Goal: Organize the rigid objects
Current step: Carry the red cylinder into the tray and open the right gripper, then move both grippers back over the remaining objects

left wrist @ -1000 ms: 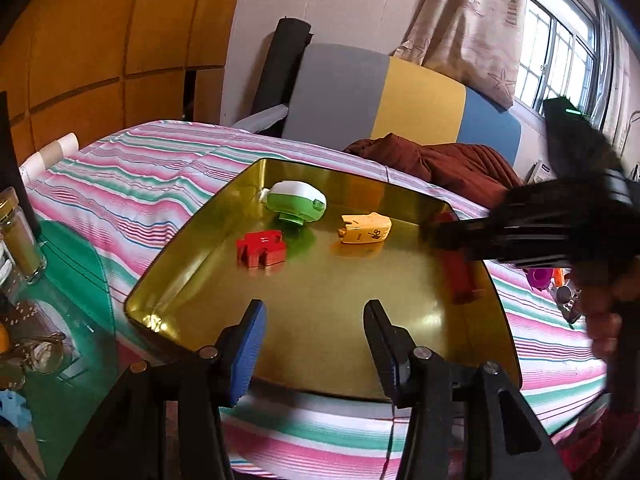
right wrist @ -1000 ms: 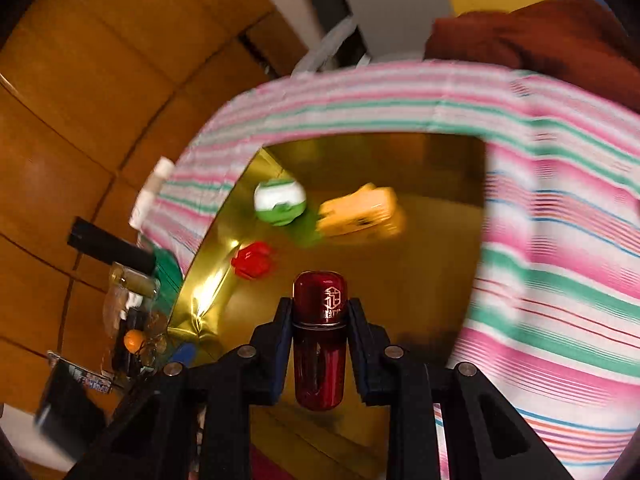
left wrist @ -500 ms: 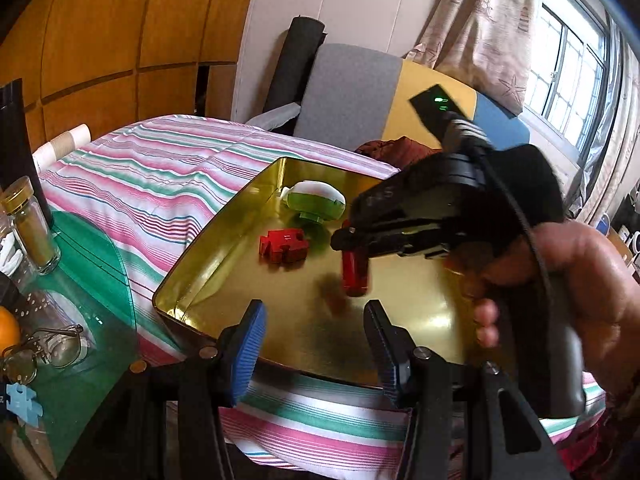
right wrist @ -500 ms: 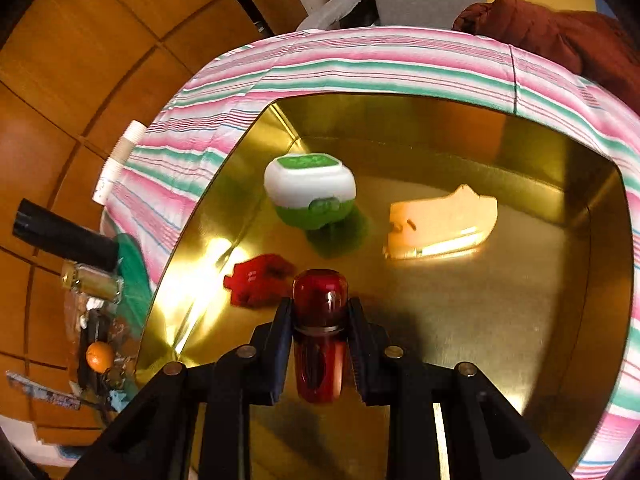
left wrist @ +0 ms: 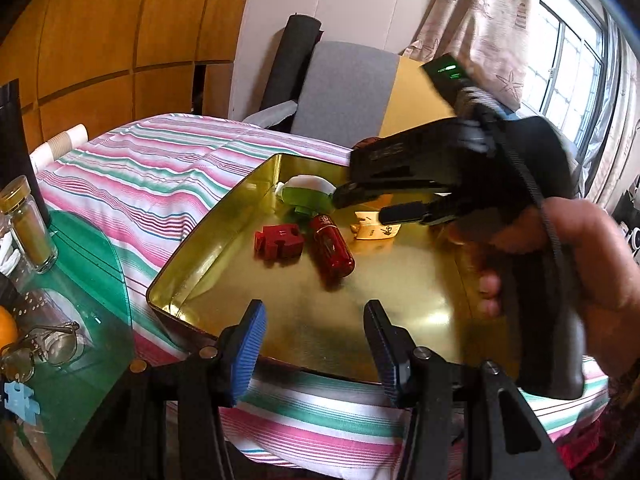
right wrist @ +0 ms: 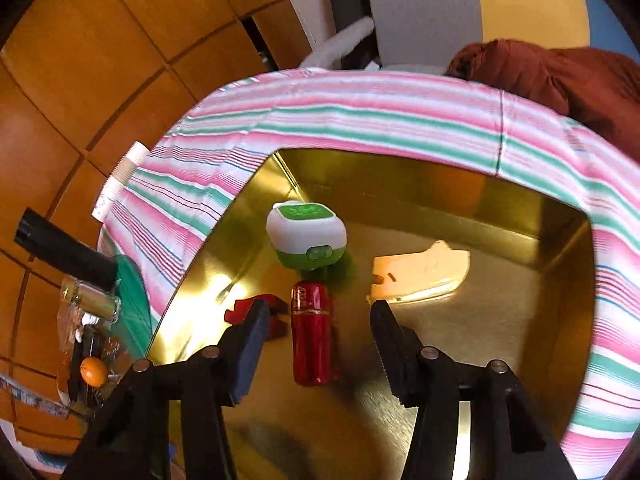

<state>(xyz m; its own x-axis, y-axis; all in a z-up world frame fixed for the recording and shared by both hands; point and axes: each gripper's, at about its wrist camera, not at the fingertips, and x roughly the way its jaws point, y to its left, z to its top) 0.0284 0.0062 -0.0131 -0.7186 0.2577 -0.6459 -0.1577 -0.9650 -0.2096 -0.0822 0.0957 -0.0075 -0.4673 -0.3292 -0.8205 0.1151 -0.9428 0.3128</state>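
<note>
- right wrist view: the right gripper has its jaws wide apart, with the red bottle lying loose between them on the gold tray.
- the red block and green-and-white box sit close by.
- the left gripper is spread too, holding nothing.

No legible text. Red metal cylinder w/ gold emblem, yellow plastic piece w/ dark scribble: both unreadable.

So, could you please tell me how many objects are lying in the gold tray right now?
4: green-white case at the far left, red puzzle piece, red bottle mid-tray, yellow piece toward the right.
</note>
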